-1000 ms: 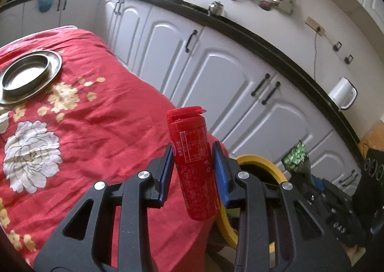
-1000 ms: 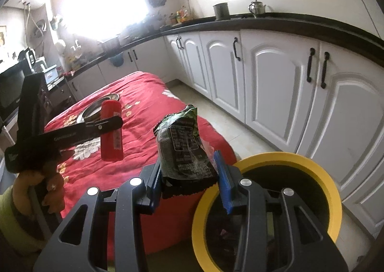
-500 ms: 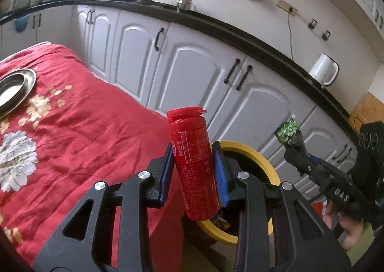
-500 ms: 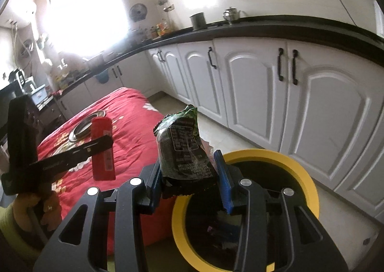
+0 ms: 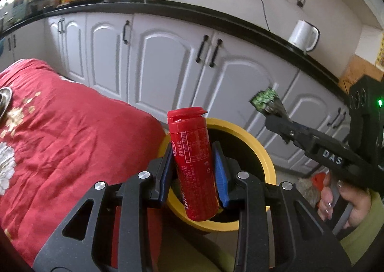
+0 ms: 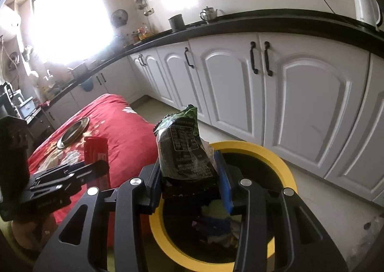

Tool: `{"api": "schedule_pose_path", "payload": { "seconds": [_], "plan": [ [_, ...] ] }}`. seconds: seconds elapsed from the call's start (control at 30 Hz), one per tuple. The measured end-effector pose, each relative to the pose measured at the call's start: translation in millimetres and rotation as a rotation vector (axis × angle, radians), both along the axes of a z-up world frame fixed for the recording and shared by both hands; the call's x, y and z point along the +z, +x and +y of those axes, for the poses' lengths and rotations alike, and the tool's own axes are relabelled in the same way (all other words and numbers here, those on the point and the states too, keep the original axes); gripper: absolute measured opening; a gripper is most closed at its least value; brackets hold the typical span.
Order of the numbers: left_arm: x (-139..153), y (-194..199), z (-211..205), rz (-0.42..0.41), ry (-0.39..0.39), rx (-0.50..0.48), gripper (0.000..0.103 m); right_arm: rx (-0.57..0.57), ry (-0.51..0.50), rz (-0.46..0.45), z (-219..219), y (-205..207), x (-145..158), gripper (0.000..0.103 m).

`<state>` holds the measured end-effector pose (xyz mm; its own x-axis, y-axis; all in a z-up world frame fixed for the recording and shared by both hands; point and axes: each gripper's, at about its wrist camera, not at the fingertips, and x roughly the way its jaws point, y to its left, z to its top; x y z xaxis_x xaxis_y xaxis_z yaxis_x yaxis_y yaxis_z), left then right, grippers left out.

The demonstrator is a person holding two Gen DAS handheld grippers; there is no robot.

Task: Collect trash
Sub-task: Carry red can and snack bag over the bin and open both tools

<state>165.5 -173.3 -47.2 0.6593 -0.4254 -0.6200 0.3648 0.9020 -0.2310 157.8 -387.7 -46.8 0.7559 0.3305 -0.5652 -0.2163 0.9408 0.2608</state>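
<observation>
- Left gripper: blue-padded fingers clamped on the red canister, held upright, long axis near vertical with a slight lean, flip cap on top.
- Right gripper: fingers closed on the crumpled green snack bag, its printed back panel facing the camera and its torn top pointing up.
- Key relation: the yellow-rimmed bin sits directly below and just ahead of both loads. In the left wrist view the canister's base overlaps the bin's mouth. In the right wrist view the bag hangs over the near rim.
- Judgement: both hands look close enough to drop; neither is clearly nearer.
- Bin already holds mixed scraps.
- Writing: "DAS" reads on the right gripper's side; the canister and bag carry small print, too fine to read.
- Beyond: red flowered cloth on the bench, then white cabinets.
</observation>
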Motion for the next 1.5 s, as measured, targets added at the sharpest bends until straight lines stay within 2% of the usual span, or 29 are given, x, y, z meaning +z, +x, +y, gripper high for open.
{"api": "schedule_pose_path", "payload": {
  "seconds": [0.5,0.83,1.0,1.07,1.13,1.17,1.27,1.37,1.43,1.47,1.5],
  "plan": [
    [-34,5,-49,0.037,0.088,-0.12,0.025,-0.061,0.002,0.067,-30,5,-32,0.038],
    [-56,16,-62,0.087,0.124,-0.144,0.025,-0.066,0.024,0.123,-40,16,-53,0.038],
    [-61,22,-66,0.103,0.133,-0.149,0.025,-0.07,0.038,0.13,-43,20,-57,0.043],
    [-61,24,-67,0.106,0.135,-0.151,0.029,-0.073,0.049,0.132,-45,22,-57,0.044],
    [-62,24,-67,0.108,0.135,-0.151,0.039,-0.078,0.054,0.134,-47,22,-58,0.047],
    [-63,25,-68,0.108,0.135,-0.152,0.039,-0.08,0.054,0.134,-48,22,-59,0.048],
    [-63,26,-66,0.111,0.139,-0.143,0.056,-0.092,0.058,0.135,-50,22,-59,0.055],
    [-63,27,-63,0.121,0.138,-0.135,0.062,-0.1,0.063,0.137,-53,21,-60,0.056],
    [-63,28,-59,0.129,0.135,-0.124,0.074,-0.105,0.061,0.137,-53,20,-60,0.058],
    [-61,27,-56,0.13,0.131,-0.117,0.076,-0.109,0.061,0.136,-53,19,-59,0.059],
    [-59,27,-51,0.131,0.126,-0.105,0.082,-0.112,0.057,0.134,-52,18,-58,0.059]
  ]
}}
